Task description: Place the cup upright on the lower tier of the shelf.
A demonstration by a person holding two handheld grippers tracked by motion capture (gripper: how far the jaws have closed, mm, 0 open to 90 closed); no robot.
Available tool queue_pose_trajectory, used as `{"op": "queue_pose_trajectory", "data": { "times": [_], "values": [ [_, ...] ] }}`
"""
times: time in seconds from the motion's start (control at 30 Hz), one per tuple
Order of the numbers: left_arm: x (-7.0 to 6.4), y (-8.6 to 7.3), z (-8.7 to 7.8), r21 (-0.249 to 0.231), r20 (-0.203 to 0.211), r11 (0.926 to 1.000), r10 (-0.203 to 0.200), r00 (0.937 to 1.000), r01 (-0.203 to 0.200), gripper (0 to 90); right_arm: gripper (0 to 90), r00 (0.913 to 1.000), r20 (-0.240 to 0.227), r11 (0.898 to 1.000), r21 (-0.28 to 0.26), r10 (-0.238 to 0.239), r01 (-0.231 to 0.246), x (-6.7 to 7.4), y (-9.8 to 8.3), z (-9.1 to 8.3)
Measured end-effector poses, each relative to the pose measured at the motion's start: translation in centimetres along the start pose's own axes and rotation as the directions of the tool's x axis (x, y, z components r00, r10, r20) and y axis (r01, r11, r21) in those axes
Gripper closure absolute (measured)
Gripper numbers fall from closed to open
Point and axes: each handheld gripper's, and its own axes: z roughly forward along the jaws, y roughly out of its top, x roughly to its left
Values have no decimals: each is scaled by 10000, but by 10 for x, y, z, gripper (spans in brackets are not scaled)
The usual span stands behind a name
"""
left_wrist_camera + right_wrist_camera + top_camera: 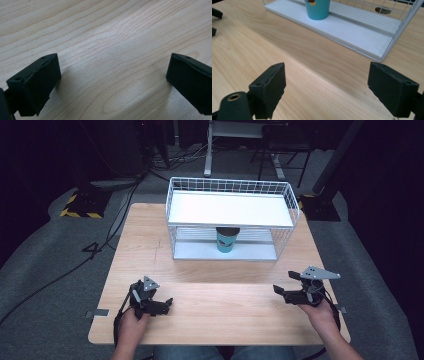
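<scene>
The small teal paper cup with a dark rim (227, 240) stood upright on the lower white shelf of the white wire rack (175, 215), roughly at the middle of that shelf and under the upper white shelf. In the right gripper view the cup (317, 8) sat near the shelf's front edge, with nothing touching it.

Both grippers were well apart from the cup, low over the near part of the light wooden table (220, 320). The left gripper (159, 304) lay at the table's near left, its jaws spread wide with only bare wood between them. The right gripper (286, 287) hovered at the near right, jaws likewise apart and empty, facing towards the rack.

Judged from this, the cup already sat in its place on the rack, or the reach for it had not begun; either way, no grasp was in hand.
</scene>
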Motion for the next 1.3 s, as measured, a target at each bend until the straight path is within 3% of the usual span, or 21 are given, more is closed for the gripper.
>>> {"op": "queue_pose_trajectory", "data": {
  "times": [0.13,0.37,0.67,1.1,1.3],
  "values": [
    [0,0,0,-17,-8,10000,-25,10000,25,1,158,9999,157,10000,-11,-31,31,1,-16,-8],
    [0,0,0,-24,-25,10000,-21,10000,21,1,163,9996,190,9996,176,-228,225,3,-37,-8],
    [0,0,0,-25,-23,10000,-21,10000,21,1,172,9997,220,9940,1091,-99,75,3,-61,-2],
    [0,0,0,-6,-16,10000,-33,10000,33,0,160,9976,412,9861,1591,-547,475,8,-75,4],
    [0,0,0,-15,-11,10000,-34,10000,34,1,143,9989,272,9868,1584,-373,325,7,-77,7]
  ]
}}
